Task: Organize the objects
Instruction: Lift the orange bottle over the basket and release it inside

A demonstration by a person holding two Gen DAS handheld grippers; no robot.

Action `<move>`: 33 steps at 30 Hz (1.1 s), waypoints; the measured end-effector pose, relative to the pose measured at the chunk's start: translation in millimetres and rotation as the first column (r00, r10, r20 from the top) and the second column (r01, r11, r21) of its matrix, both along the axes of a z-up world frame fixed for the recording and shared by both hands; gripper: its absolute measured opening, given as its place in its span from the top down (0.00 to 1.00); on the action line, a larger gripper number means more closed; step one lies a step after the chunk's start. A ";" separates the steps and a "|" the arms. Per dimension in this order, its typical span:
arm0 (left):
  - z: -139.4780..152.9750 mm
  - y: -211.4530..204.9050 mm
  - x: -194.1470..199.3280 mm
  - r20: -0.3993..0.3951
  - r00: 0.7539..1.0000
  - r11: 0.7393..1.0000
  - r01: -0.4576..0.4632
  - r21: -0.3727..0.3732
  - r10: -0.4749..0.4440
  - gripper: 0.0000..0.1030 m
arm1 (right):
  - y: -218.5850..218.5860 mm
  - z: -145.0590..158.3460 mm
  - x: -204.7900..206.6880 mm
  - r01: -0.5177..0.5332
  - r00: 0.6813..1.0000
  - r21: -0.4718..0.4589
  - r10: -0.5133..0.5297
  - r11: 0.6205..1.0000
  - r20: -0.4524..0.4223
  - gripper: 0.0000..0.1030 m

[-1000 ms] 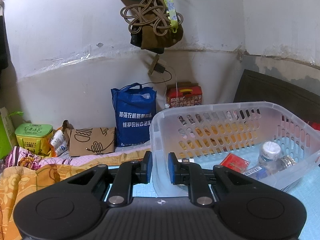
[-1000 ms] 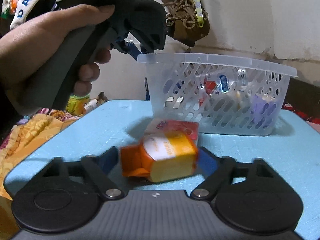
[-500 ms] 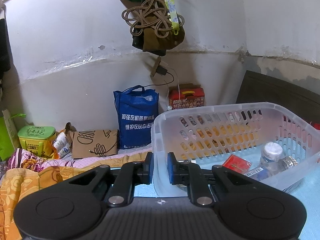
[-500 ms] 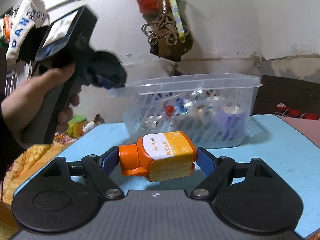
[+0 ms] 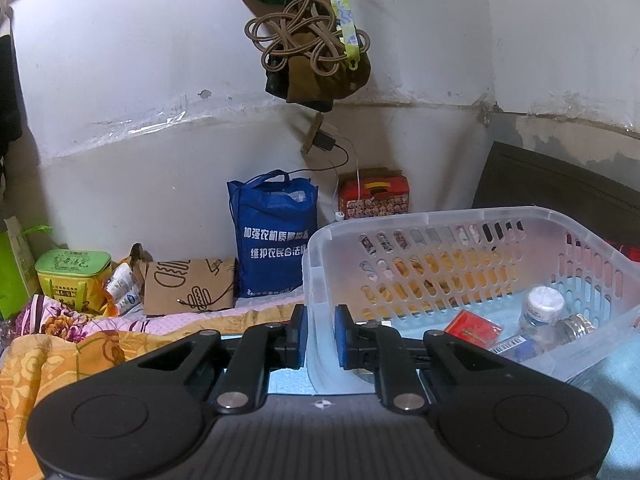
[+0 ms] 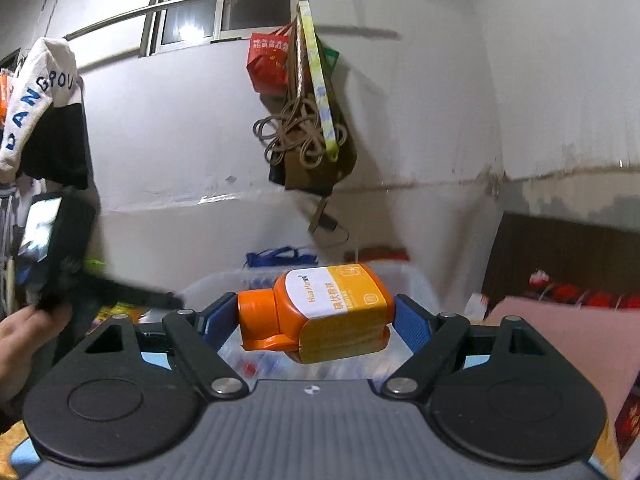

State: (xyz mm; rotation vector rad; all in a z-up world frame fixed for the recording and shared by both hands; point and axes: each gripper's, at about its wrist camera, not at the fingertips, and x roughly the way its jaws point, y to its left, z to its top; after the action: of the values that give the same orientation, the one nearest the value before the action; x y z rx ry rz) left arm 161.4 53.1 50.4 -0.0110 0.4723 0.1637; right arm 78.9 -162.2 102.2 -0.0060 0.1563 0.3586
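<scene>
Right wrist view: right tool (image 6: pixel 314 318) has lifted orange bottle (image 6: pixel 320 312) above basket (image 6: pixel 208 290).

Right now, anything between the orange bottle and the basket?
Nothing visible. The right gripper holds the orange bottle just above the basket, whose open top is clear; the left gripper clamps its near corner.

White walls (image 5: pixel 120 60), high window (image 6: pixel 224 12), dark headboard (image 5: pixel 560 188).

"HuaiHai" on the orange bottle (image 6: pixel 320 312) (Chinese print beside it); "ANGROU" on hanging cloth (image 6: pixel 38 96)
</scene>
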 end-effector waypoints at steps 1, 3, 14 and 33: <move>0.1 0.2 0.1 0.000 1.000 1.000 0.001 -0.002 -0.001 0.83 | 3.0 4.7 9.5 -0.003 1.000 -0.014 0.003 1.000 0.003 0.18; -0.3 -0.3 0.4 0.000 1.000 1.000 0.000 0.002 0.000 0.83 | 8.2 9.7 24.3 -0.024 1.000 -0.036 0.024 0.999 -0.006 0.18; -0.4 -2.4 1.1 0.004 1.000 1.000 -0.003 0.014 0.003 0.83 | 21.2 10.7 126.0 0.012 0.992 -0.122 -0.026 0.992 -0.120 0.16; -1.4 -4.0 -0.9 0.005 1.000 1.000 -0.002 0.030 0.002 0.86 | -6.5 -53.1 22.3 -0.014 0.992 0.066 0.022 0.998 -0.122 0.00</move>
State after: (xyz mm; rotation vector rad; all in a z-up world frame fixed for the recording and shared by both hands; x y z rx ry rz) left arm 160.5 49.2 49.0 0.0180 0.4651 0.1724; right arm 101.2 -168.7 49.0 0.0797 0.2667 0.3817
